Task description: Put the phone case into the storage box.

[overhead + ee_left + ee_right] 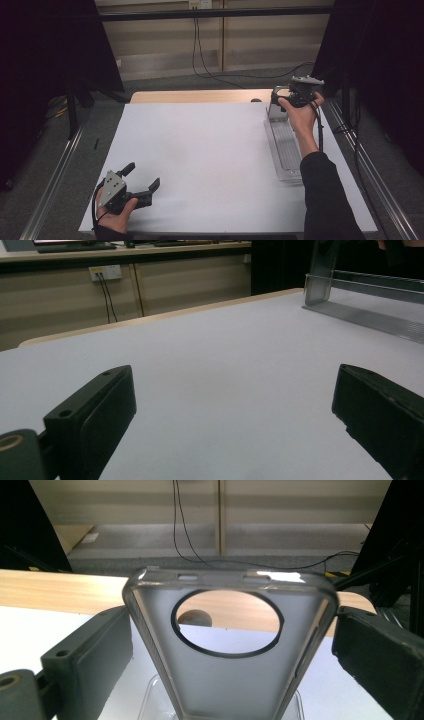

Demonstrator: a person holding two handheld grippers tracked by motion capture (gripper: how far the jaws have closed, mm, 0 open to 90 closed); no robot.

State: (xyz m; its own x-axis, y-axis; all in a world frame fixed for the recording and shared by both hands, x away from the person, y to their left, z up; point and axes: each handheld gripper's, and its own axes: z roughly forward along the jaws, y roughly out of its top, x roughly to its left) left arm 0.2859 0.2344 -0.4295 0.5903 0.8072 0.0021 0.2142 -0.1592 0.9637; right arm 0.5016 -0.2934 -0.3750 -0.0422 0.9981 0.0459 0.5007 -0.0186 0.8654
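Note:
A translucent grey phone case (230, 680) with a large round camera hole stands upright at the far end of a long clear plastic tray (287, 150). My right gripper (232, 617) is open, one jaw on each side of the case's upper part; whether they touch it I cannot tell. From above, the right gripper (280, 99) sits at the table's far right with the case (276, 111) just below it. My left gripper (144, 175) rests open near the front left corner, nothing between its jaws. Seen from the left gripper (233, 375), the case (320, 275) and tray (370, 320) are far off.
A white sheet (200, 155) covers most of the table, with a strip of bare wood (200, 96) at the far edge and a round hole (194, 617) in it. Metal rails (55, 175) run along both sides. Black curtains and floor cables (210, 70) lie beyond.

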